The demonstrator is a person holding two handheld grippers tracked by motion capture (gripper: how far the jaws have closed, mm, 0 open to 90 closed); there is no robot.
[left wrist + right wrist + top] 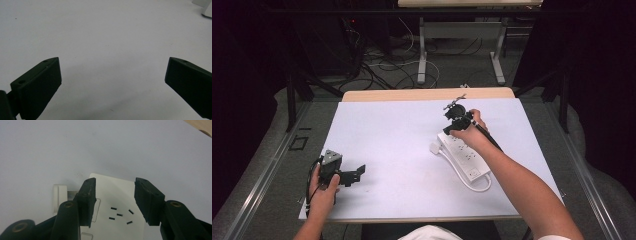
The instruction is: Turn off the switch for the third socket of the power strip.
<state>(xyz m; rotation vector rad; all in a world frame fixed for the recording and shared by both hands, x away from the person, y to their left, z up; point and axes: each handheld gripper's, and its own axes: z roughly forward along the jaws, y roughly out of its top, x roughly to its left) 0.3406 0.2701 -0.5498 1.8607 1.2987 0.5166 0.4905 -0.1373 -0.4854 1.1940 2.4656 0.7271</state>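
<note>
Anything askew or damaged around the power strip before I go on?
Nothing looks damaged. The white power strip lies diagonally on the table sheet, its cord looping round to the plug beside its far end. The right gripper hovers over that end, open.

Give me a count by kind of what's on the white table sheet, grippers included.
Grippers: 2, left gripper and right gripper
Power strips: 1, white power strip
Plugs: 1, white plug on the strip's cable
Total: 4
</note>
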